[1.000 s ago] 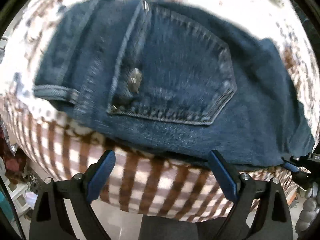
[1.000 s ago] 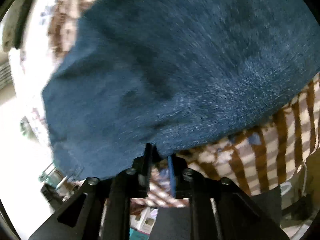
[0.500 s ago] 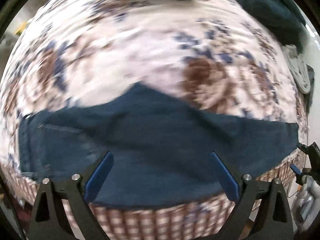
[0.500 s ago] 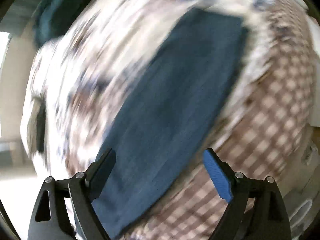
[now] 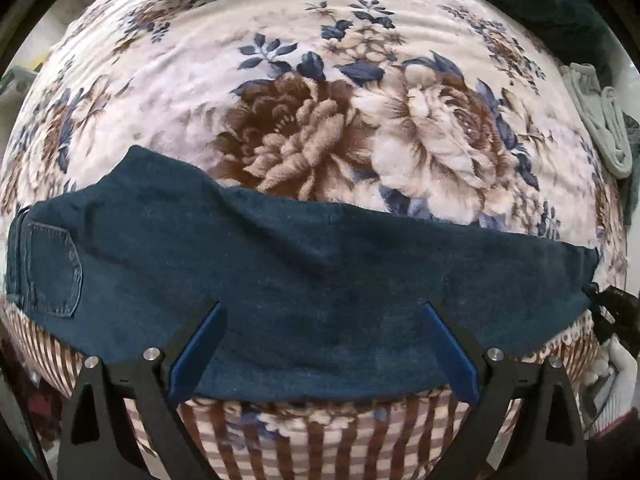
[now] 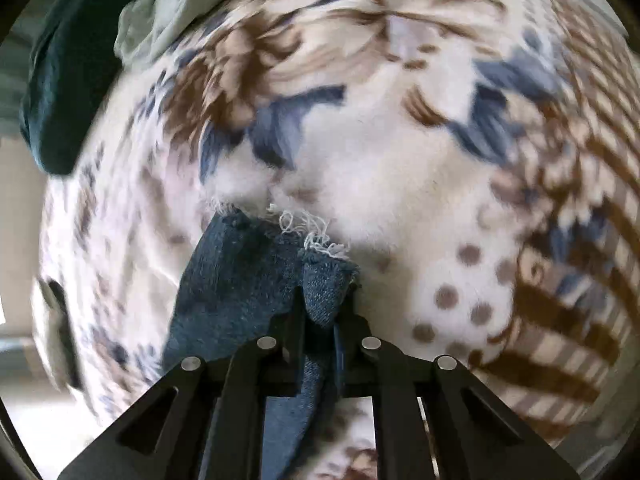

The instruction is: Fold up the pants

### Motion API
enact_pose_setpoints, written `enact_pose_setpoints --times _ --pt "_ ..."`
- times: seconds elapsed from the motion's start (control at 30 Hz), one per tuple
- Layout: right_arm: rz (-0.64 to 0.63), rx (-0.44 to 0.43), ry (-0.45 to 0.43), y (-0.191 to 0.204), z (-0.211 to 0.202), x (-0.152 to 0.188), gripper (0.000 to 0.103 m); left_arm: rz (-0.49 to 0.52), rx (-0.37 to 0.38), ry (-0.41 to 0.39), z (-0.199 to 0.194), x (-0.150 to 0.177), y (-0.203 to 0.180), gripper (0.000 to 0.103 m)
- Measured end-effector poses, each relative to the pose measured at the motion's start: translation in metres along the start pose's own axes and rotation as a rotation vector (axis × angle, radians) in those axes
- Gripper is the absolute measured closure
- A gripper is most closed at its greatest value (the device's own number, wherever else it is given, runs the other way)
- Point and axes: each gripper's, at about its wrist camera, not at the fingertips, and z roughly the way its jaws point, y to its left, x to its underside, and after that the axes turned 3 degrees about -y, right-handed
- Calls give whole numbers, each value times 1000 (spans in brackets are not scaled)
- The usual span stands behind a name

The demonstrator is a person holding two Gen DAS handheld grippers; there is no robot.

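1. Across the left wrist view, the pants [image 5: 320, 280] lie flat in a long dark-blue band along the near edge of the floral blanket [image 5: 340, 128], back pocket [image 5: 52, 272] at the far left. The left gripper [image 5: 322, 344] hangs above the denim with its blue-padded fingers [image 5: 196, 356] spread wide, grasping nothing. At the band's right end, the right gripper [image 5: 612, 312] shows.
2. From the right wrist view, the right gripper [image 6: 320, 316] is clenched on a frayed hem of the pants [image 6: 236, 280], pinched cloth bunching up between its fingers. A grey garment [image 6: 172, 8] and dark-teal cloth [image 6: 64, 80] sit at the blanket's [image 6: 400, 168] far side.
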Motion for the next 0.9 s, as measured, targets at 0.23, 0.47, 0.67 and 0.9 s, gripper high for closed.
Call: enact_pose_setpoints --times 0.23,0.47,0.67,0.9 --pt "-15 5 15 -10 -7 -7 93 -46 -54 -10 -4 12 -5 5" --pt "45 -215 103 -50 -23 -15 67 36 -96 -61 9 21 -29 5" --pt "10 -315 172 -59 -2 -1 44 103 -106 24 74 25 -47 5" --pt "74 -572 145 -33 29 -3 25 27 -83 40 105 22 -39 0"
